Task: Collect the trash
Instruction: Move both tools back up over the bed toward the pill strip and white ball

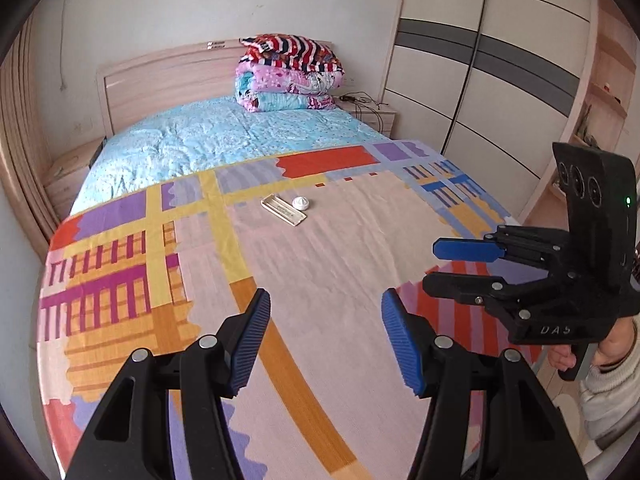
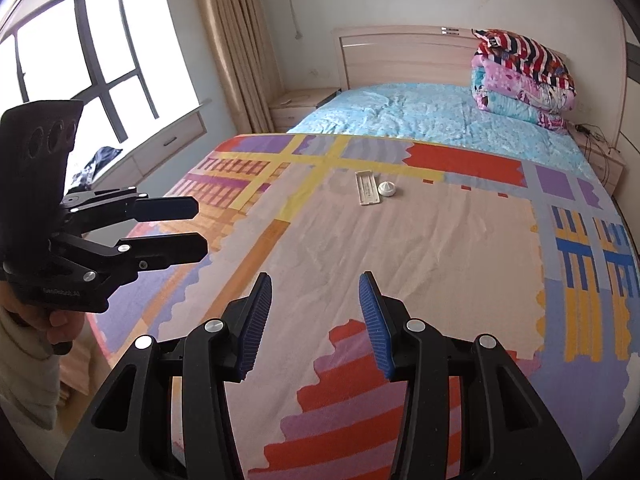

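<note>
On the bed with the patchwork-colour sheet (image 1: 340, 240) lie two small pieces of trash, approx. in the middle of the sheet and well apart from both grippers. Going from left to right in the left wrist view: first the flat cream plastic rectangular tray (image 1: 283, 209), then, just beside it on its right, the small white round cap with a knob (image 1: 303, 203). The two look near or touching; I cannot tell which.

The tray's long axis runs obliquely, from upper left to lower right in this view; in the right wrist view the tray (image 2: 368, 188) stands almost along the line of sight, with the cap (image 2: 387, 189) at its right side.

The left gripper (image 1: 326, 340) has its jaws apart and nothing between them; trash is ahead and a bit left of it. The right gripper (image 2: 316, 316) also has jaws apart and empty, a bit narrower; trash is ahead, slightly right.

Judgement: neither hand is clearly nearer. The tray is on the left gripper's side, the cap on the right's, so a split like this seems natural.
</note>
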Demonstrator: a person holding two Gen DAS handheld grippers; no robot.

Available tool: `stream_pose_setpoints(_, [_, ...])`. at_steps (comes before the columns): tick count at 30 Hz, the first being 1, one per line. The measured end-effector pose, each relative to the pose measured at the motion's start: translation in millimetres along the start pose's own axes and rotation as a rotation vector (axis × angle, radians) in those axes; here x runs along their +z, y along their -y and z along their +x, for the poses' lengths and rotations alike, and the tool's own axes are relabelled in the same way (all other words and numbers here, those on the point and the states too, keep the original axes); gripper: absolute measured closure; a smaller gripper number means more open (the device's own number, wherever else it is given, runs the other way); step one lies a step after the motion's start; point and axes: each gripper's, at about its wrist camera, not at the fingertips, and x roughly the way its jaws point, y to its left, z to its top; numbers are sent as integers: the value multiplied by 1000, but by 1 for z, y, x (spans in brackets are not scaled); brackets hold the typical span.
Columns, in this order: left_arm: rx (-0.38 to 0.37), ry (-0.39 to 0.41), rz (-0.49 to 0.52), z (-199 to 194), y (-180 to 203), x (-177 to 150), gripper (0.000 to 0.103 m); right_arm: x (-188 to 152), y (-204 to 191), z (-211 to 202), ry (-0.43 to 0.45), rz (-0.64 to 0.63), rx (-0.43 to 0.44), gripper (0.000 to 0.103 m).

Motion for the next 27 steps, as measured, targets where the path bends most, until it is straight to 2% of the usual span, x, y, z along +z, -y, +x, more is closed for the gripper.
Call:
stream_pose_setpoints(14, [28,-27,-34,69,-51,48,47,39,17,67,-51,-68,-120,58])
stream_pose_setpoints(19, [17,-49,-65,98,-74,65,47,60,39,92,-66,-11,-133,58])
stream_pose_setpoints(21, [1,-58,-66,112,-81,77,47,69,46,100,-71,-1,-139,62])
stream_pose_setpoints(23, [15,-81,-80,127,-88,88,47,77,51,108,-72,7,-149,63])
stream_pose_setpoints(27, [0,-105,-85,151,-98,100,47,86,63,121,-72,59,-122,64])
